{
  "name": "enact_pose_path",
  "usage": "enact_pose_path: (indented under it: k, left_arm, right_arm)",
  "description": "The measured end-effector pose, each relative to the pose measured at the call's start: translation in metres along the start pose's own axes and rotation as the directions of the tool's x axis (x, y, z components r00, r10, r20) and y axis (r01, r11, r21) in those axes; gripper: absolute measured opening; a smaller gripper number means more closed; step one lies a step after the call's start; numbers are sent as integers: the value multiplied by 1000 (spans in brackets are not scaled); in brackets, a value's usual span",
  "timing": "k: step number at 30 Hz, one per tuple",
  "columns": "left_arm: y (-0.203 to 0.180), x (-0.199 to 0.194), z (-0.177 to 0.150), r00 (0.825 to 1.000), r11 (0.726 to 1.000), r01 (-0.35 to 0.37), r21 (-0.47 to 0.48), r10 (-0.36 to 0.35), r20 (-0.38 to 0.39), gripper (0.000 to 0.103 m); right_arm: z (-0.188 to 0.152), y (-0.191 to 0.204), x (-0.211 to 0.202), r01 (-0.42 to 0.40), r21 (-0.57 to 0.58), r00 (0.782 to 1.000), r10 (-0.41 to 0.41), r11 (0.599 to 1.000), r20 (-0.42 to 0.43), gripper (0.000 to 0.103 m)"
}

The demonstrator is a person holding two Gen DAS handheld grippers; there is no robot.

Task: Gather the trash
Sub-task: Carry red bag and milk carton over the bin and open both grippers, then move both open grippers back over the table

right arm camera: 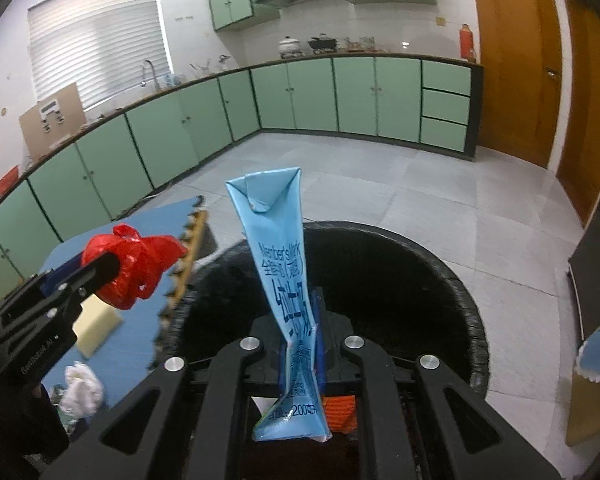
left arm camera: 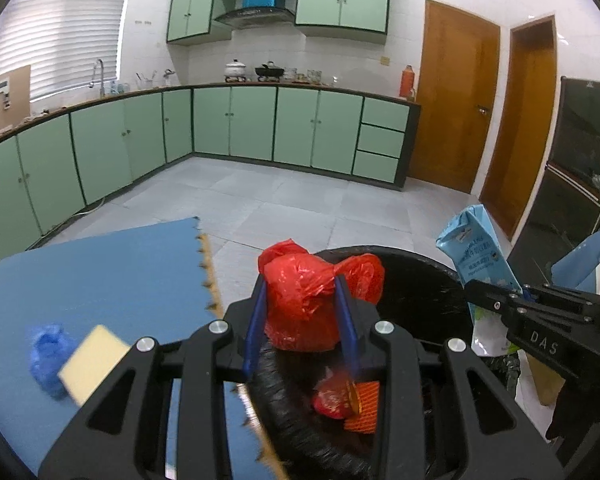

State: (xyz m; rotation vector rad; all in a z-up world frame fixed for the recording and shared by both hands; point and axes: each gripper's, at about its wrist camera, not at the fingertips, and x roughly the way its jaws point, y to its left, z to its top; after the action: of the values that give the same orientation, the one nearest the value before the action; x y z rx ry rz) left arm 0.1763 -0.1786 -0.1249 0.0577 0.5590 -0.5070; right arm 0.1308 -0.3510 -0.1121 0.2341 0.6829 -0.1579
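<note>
Trash – crumpled red bag [left arm camera: 300, 304] in left tongs [left arm camera: 302, 320], flattened blue carton [right arm camera: 286, 280] in right tongs [right arm camera: 300, 344]

— Where did the two cameras look from?
— Each sat on a gripper, close above the black bin [left arm camera: 420, 280], tilted down. Both faced the green cupboards [right arm camera: 300, 96]. Each saw the other gripper too.

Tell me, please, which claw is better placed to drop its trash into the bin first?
Probably the right claw: its flattened carton hangs over the bin opening, while the left claw holds its red bag over the rim.
</note>
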Motion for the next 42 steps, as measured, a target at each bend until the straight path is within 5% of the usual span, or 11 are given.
enact_pose_path:
  k: [11, 14, 19, 25, 31, 42]
  left_arm:
    - [-20, 49, -11, 996, 999, 50, 10, -49, -81, 32]
    - [-22, 56, -10, 992, 997, 72, 10, -71, -107, 40]
    - [-18, 55, -12, 989, 996, 87, -5, -87, -116, 62]
    - [-7, 44, -5, 992, 997, 75, -35, -78, -100, 71]
    - [20, 7, 5, 999, 998, 29, -55, -31, -40, 78]
    - [85, -85, -11, 992, 990, -124, -73, 126, 17, 80]
  right_arm:
    - [-13, -53, 38, 49, 39, 997, -47, 998, -64, 11]
    - [-16, -57, 45, 61, 45, 995, -57, 997, -81, 15]
    - [-24, -63, 45, 109, 65, 991, -103, 992, -84, 60]
    - [-27, -68, 33, 143, 95, 989, -138, 985, -60, 88]
    - [-19, -45, 8, 132, 73, 991, -132, 989, -2, 92]
    - [-24, 45, -36, 2, 20, 997, -3, 1000, 80, 94]
